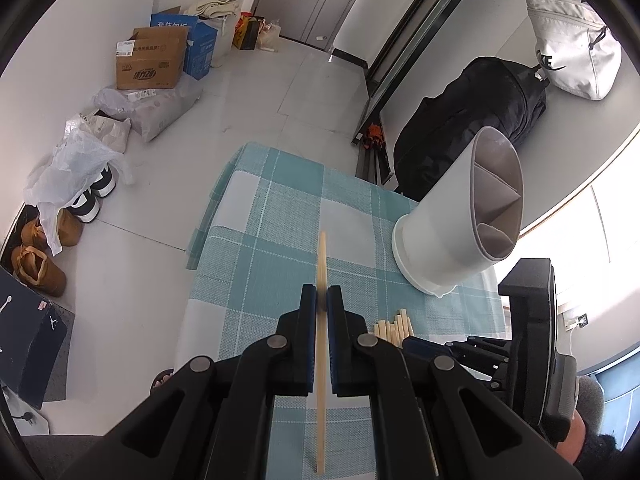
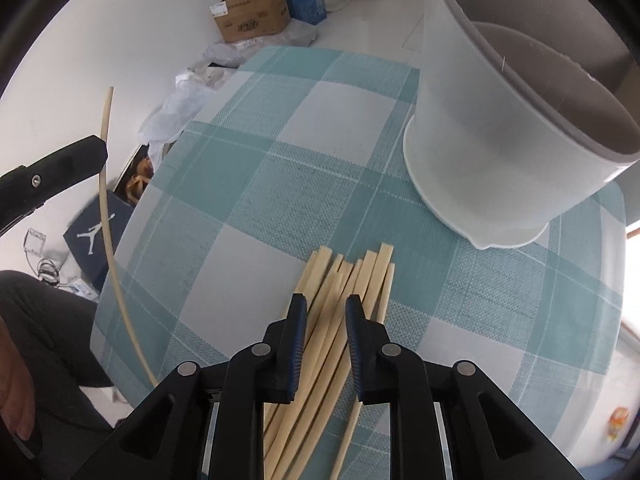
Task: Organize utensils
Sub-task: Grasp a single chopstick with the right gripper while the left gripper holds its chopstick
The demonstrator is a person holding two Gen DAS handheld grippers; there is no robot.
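While the left gripper [image 1: 322,300] pinches one chopstick [image 1: 321,356] tight, the right gripper [image 2: 326,312] hangs over the pile.
Right one points steeply down, fingers a bit spread around the chopsticks [image 2: 344,292] lying on the checked cloth [image 2: 256,184], not squeezing; white holder [image 2: 492,128] stands just beyond.

free: checked tablecloth [image 2: 248,184] left | blocked: white holder [image 2: 480,128] right, chopstick pile [image 2: 344,280] near

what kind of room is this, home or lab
Most likely a lived-in home, near an entry door: shoes and cardboard boxes line the tiled floor, bags sit on a ledge, and a checked tablecloth covers the small table.
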